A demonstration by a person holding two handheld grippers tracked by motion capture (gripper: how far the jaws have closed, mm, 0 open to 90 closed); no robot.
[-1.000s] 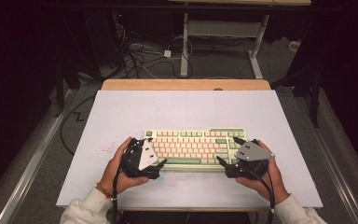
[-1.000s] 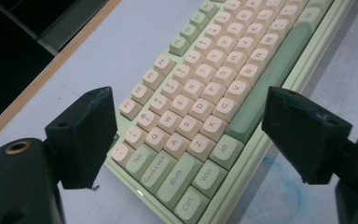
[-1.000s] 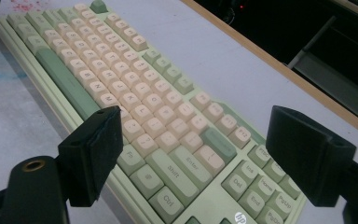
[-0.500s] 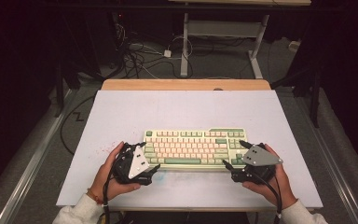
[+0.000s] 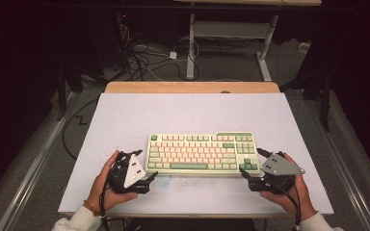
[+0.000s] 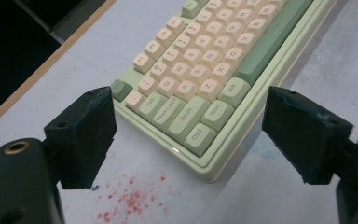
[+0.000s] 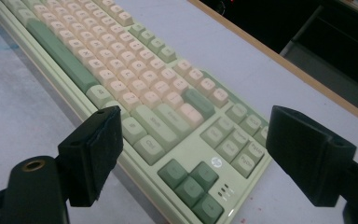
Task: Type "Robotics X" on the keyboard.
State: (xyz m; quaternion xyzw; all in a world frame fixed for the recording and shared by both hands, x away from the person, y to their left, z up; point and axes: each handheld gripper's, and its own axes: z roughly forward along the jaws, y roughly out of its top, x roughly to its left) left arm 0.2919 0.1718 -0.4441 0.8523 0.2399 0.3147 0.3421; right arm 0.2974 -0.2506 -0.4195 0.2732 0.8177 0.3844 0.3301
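Pale green keyboard [image 5: 200, 153] with cream and sage keys, white table [image 5: 183, 113] flecked red, wooden far edge, black grippers

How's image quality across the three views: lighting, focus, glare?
High view: table evenly lit, floor and surroundings nearly black, keyboard legends too small to read. Left gripper view: keyboard fairly sharp, some legends readable, small glare spot on its front edge, left hand-held gripper close and soft. Right gripper view: keys softer, legends mostly blurred, right hand-held gripper dark with little detail.
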